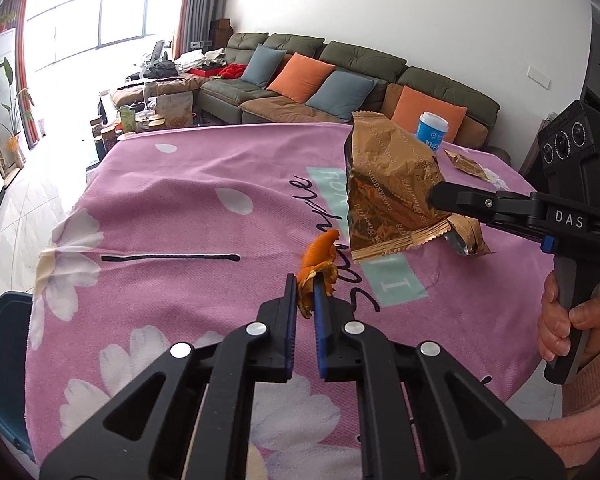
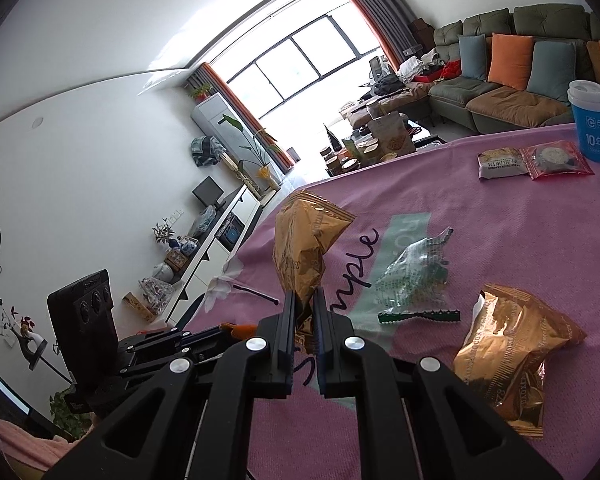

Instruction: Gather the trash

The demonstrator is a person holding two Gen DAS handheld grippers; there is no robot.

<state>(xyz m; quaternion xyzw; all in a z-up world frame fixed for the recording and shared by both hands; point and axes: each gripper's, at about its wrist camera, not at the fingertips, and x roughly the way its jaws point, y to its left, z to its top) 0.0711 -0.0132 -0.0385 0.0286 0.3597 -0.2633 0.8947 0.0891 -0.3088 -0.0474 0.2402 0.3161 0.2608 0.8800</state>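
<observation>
My left gripper (image 1: 305,285) is shut on a curled orange peel (image 1: 318,266) and holds it above the pink flowered tablecloth (image 1: 160,208). My right gripper (image 2: 303,300) is shut on a crumpled gold snack wrapper (image 2: 300,240), lifted off the cloth; it also shows in the left wrist view (image 1: 384,196), to the right of the peel. On the cloth lie a second gold wrapper (image 2: 516,344), a clear green-printed wrapper (image 2: 412,276) and a torn green strip (image 2: 420,315).
A blue-and-white cup (image 2: 590,120), a red packet (image 2: 556,160) and a white packet (image 2: 500,165) stand at the table's far side. A green sofa (image 1: 340,80) with cushions lies beyond. A dark blue chair (image 1: 4,368) is at the left edge.
</observation>
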